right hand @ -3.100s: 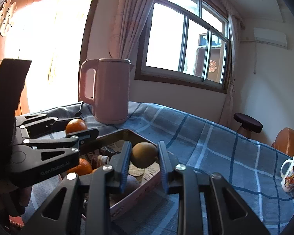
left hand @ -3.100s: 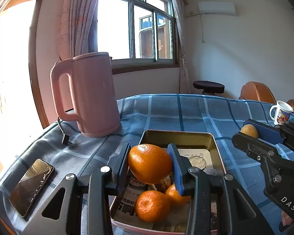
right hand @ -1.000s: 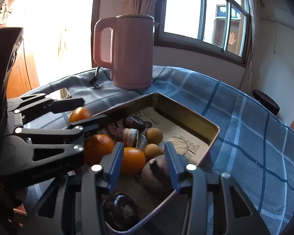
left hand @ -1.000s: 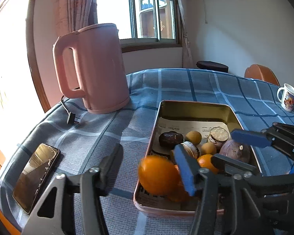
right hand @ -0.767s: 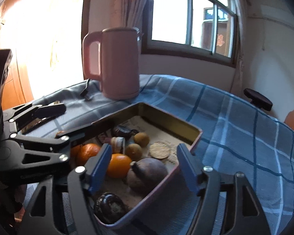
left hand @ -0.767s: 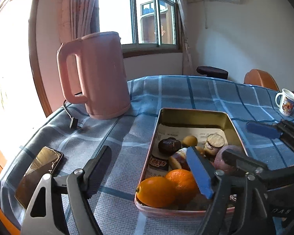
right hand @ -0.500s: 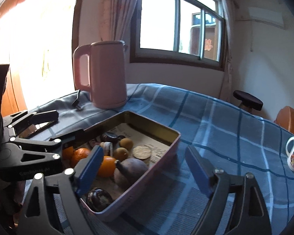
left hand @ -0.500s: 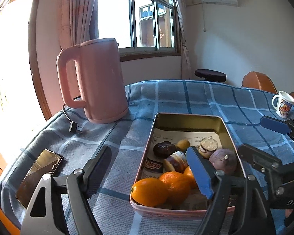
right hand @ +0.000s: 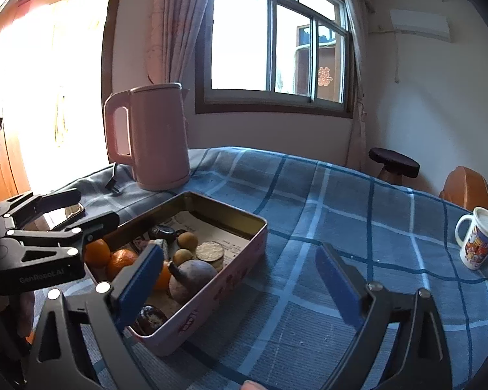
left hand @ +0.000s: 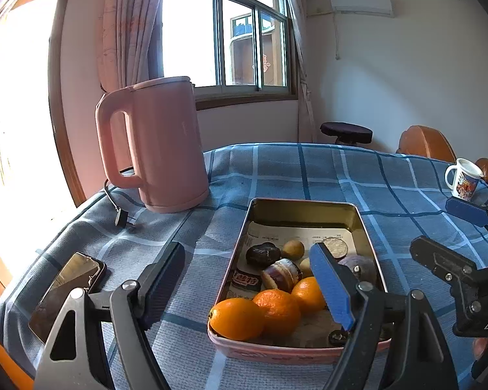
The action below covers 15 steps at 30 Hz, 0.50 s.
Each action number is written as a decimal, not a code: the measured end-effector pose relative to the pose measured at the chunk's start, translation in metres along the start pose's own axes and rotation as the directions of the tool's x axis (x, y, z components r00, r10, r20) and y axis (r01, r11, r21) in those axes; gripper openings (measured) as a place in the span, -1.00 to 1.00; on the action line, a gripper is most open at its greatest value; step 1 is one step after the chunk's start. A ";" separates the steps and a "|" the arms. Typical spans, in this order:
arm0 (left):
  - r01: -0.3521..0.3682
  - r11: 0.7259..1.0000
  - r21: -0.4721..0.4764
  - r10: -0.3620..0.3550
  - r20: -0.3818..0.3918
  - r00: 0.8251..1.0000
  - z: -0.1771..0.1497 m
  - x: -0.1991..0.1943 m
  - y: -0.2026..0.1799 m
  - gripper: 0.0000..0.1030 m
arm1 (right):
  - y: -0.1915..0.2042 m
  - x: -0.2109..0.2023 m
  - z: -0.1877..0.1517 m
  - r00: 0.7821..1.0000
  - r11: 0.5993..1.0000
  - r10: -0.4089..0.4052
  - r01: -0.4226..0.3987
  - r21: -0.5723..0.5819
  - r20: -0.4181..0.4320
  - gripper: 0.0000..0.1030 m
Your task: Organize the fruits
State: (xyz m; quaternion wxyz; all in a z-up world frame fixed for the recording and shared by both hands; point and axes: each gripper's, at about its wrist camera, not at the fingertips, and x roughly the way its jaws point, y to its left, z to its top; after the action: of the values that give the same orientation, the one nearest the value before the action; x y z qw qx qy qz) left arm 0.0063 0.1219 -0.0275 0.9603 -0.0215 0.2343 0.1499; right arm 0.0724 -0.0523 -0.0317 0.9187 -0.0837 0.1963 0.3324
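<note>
Fruit heaped at near end of tin [left hand: 363,224]; left claw [left hand: 249,287] spread, empty, straddling tin's near-left rim; right claw [right hand: 240,287] widening, empty, beside tin's right wall.

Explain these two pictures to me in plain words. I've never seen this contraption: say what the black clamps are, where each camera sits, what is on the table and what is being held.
There is no robot here. A person holds a two-finger clamp in each hand, and each clamp carries a wide-angle camera looking along its fingers. One picture looks out from the left tool, the other from the right tool, and each also catches the other clamp at its edge. On the blue checked table lie a tin of oranges and other food, a pink kettle, a phone and a mug. Nothing is held: the left tool is open, and the right tool's jaws are opening with nothing between them.
</note>
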 end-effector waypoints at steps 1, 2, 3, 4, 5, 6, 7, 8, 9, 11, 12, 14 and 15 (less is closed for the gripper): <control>0.001 1.000 0.000 -0.001 0.000 1.000 0.000 0.000 0.000 0.56 | -0.001 -0.001 0.000 1.000 1.000 -0.005 0.005 0.002 0.003 0.95; 0.001 1.000 0.001 -0.001 -0.001 1.000 0.000 -0.001 -0.001 0.56 | -0.001 -0.003 0.000 1.000 1.000 -0.010 0.010 0.005 0.007 0.96; 0.000 1.000 0.002 0.000 -0.001 1.000 0.000 -0.001 -0.001 0.56 | -0.002 -0.004 0.000 1.000 1.000 -0.012 0.012 0.006 0.011 0.96; -0.001 1.000 0.003 0.001 0.000 1.000 0.000 -0.001 -0.002 0.56 | -0.003 -0.005 0.000 1.000 1.000 -0.014 0.014 0.008 0.013 0.96; 0.001 1.000 0.004 -0.001 0.001 1.000 0.000 -0.002 -0.003 0.56 | -0.003 -0.006 0.000 1.000 1.000 -0.016 0.016 0.011 0.016 0.96; 0.001 1.000 0.007 -0.001 0.001 1.000 0.000 -0.002 -0.004 0.56 | -0.004 -0.007 0.000 1.000 1.000 -0.017 0.017 0.012 0.017 0.96; -0.002 1.000 0.009 0.002 0.002 1.000 0.000 -0.002 -0.005 0.56 | -0.004 -0.007 0.001 1.000 1.000 -0.018 0.018 0.013 0.018 0.96; 0.000 1.000 0.007 0.000 0.001 1.000 0.000 -0.002 -0.005 0.56 | -0.005 -0.008 0.000 1.000 1.000 -0.019 0.019 0.013 0.018 0.96; 0.002 1.000 0.007 -0.002 -0.001 1.000 0.000 -0.002 -0.005 0.56 | -0.005 -0.008 0.000 1.000 1.000 -0.020 0.020 0.014 0.019 0.96; 0.002 1.000 0.008 -0.002 -0.004 1.000 0.000 -0.002 -0.006 0.56 | -0.006 -0.009 0.000 1.000 1.000 -0.022 0.021 0.016 0.022 0.96; 0.002 1.000 0.009 -0.002 -0.004 1.000 0.000 -0.002 -0.007 0.56 | -0.007 -0.010 0.000 0.999 1.000 -0.022 0.022 0.017 0.023 0.96; 0.002 1.000 0.010 -0.002 -0.004 1.000 0.000 -0.002 -0.008 0.56 | -0.008 -0.011 0.000 0.999 1.000 -0.023 0.023 0.021 0.026 0.96; 0.002 1.000 0.009 -0.002 -0.004 1.000 0.000 -0.002 -0.008 0.56 | -0.009 -0.012 -0.001 0.999 0.999 -0.024 0.023 0.022 0.028 0.96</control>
State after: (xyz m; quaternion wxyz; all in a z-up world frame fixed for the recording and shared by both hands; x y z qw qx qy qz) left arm 0.0066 0.1139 -0.0266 0.9601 -0.0174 0.2368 0.1479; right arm 0.0697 -0.0661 -0.0273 0.9260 -0.0713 0.1861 0.3207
